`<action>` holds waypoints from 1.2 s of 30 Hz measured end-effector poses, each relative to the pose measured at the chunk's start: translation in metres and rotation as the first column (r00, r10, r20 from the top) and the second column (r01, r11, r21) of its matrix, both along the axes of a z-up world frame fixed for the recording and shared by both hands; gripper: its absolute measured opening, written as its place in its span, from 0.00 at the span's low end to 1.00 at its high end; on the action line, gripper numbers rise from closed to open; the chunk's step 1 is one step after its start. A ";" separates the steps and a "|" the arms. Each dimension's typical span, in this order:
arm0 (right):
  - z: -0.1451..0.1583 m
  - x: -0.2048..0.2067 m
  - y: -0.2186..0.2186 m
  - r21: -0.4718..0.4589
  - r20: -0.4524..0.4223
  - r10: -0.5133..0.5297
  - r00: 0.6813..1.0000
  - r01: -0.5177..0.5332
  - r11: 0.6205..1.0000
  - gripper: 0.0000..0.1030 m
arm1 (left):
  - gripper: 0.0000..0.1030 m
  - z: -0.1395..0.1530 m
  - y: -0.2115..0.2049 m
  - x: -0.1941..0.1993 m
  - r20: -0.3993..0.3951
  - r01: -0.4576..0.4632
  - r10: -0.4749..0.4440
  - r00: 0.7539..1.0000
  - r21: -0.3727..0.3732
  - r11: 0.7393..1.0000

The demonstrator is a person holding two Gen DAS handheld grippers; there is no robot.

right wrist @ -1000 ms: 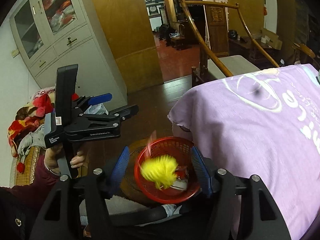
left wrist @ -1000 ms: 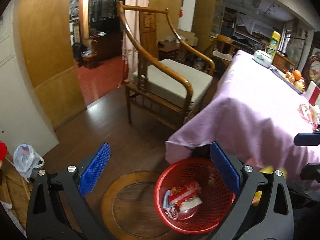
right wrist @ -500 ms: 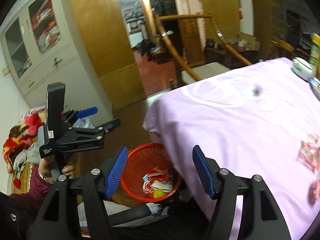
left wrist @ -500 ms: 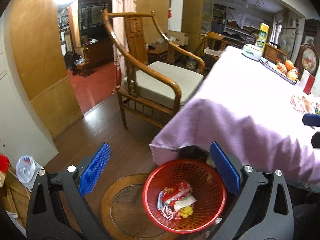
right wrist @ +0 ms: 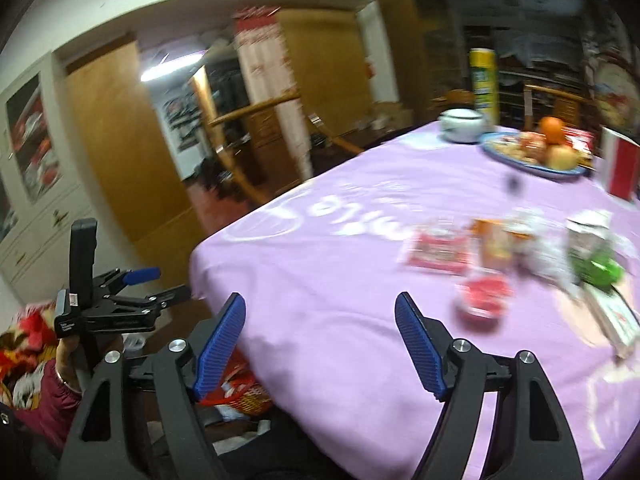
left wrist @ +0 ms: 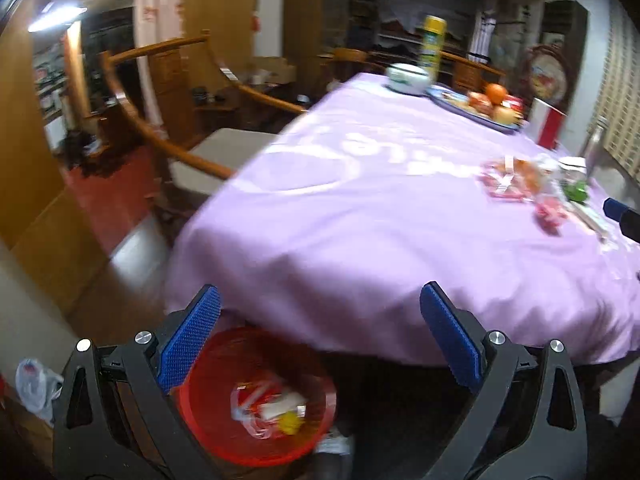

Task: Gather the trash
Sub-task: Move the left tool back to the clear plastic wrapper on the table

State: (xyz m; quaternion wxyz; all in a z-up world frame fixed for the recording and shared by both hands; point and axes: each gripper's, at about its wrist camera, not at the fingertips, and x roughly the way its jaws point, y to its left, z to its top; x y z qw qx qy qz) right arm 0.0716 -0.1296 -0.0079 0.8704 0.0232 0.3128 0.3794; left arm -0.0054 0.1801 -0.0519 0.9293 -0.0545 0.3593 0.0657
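A red mesh basket (left wrist: 224,440) stands on the floor at the table's near corner, with wrappers and a yellow scrap (left wrist: 290,424) inside; its rim also shows in the right wrist view (right wrist: 244,394). My left gripper (left wrist: 320,338) is open and empty above the basket and table edge. My right gripper (right wrist: 320,344) is open and empty over the purple tablecloth (right wrist: 340,280). Loose trash lies ahead of it on the table: a red wrapper (right wrist: 438,254), an orange packet (right wrist: 496,242), a red scrap (right wrist: 484,300) and a green item (right wrist: 596,270).
A fruit plate (right wrist: 536,160), white bowl (right wrist: 460,124), yellow can (right wrist: 484,84) and red-white box (right wrist: 620,168) stand at the table's far side. A wooden armchair (left wrist: 208,156) is left of the table. The left gripper shows at the left in the right wrist view (right wrist: 116,300).
Both grippers have lifted and swung right from the basket toward the tabletop. The yellow scrap that was falling from my right gripper now lies in the basket.
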 end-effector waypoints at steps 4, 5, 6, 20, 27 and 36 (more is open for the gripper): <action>-0.010 0.014 -0.052 0.000 0.028 -0.132 0.991 0.133 0.991 0.79 | 0.93 0.003 -0.038 0.041 -0.016 0.090 -0.091 0.996 -0.053 0.995; -0.013 0.018 -0.064 0.000 0.030 -0.164 0.986 0.164 0.986 0.79 | 0.93 0.004 -0.045 0.051 -0.019 0.106 -0.108 0.994 -0.066 0.992; -0.017 0.020 -0.073 0.002 0.029 -0.185 0.982 0.185 0.983 0.80 | 0.93 0.005 -0.055 0.066 -0.026 0.127 -0.130 0.991 -0.085 0.988; -0.059 0.089 -0.151 0.010 -0.072 -0.405 0.912 0.406 0.914 0.81 | 0.93 -0.004 -0.153 0.222 -0.101 0.308 -0.327 0.940 -0.169 0.936; -0.067 0.091 -0.150 -0.013 -0.068 -0.404 0.912 0.404 0.914 0.82 | 0.93 -0.024 -0.175 0.265 -0.176 0.330 -0.355 0.918 -0.156 0.931; -0.065 0.086 -0.144 0.009 -0.045 -0.362 0.931 0.363 0.932 0.85 | 0.93 -0.026 -0.109 0.240 -0.209 0.194 -0.191 0.959 -0.010 0.981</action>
